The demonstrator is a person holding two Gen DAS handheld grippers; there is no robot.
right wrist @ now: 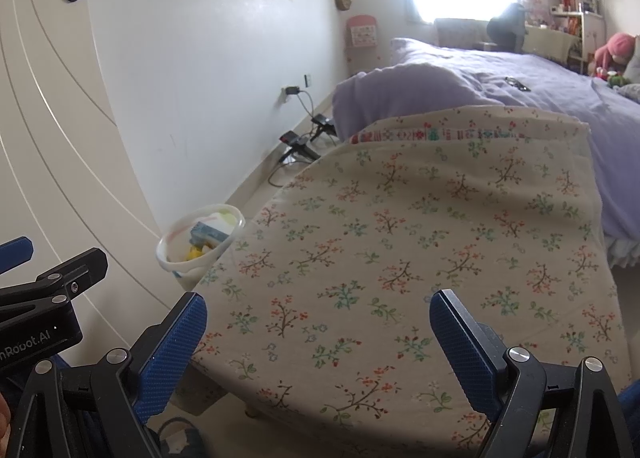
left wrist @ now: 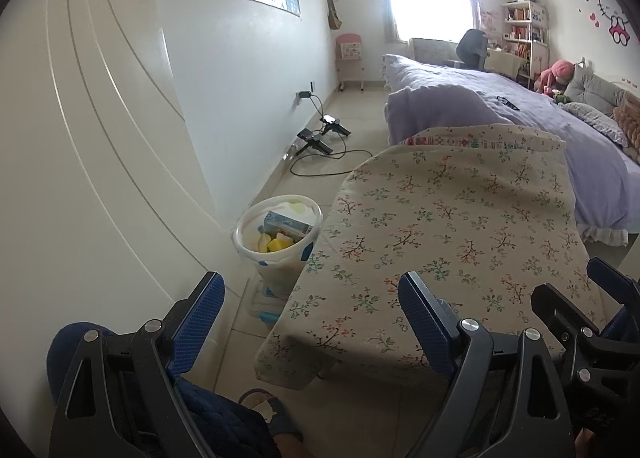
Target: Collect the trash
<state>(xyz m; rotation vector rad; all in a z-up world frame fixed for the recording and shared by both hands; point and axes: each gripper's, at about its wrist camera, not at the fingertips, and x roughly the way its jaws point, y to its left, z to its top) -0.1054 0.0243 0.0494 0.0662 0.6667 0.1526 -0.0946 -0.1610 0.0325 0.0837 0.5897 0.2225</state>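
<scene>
Bedroom: floral-clothed worktop (right wrist: 420, 238) bare of litter. Trash sat in the white bin (left wrist: 279, 236) on the floor beside the worktop's left edge, within easy reach. Left hand-held gripper (left wrist: 310, 322) and right hand-held gripper (right wrist: 318, 332) both gaped empty above the cloth, likely finished

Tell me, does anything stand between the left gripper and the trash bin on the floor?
Nothing visible does. The left gripper, jaws open and empty, hangs above the near left corner of the floral-covered table. The trash bin stands on the floor just left of that table's edge, with open space between.
</scene>
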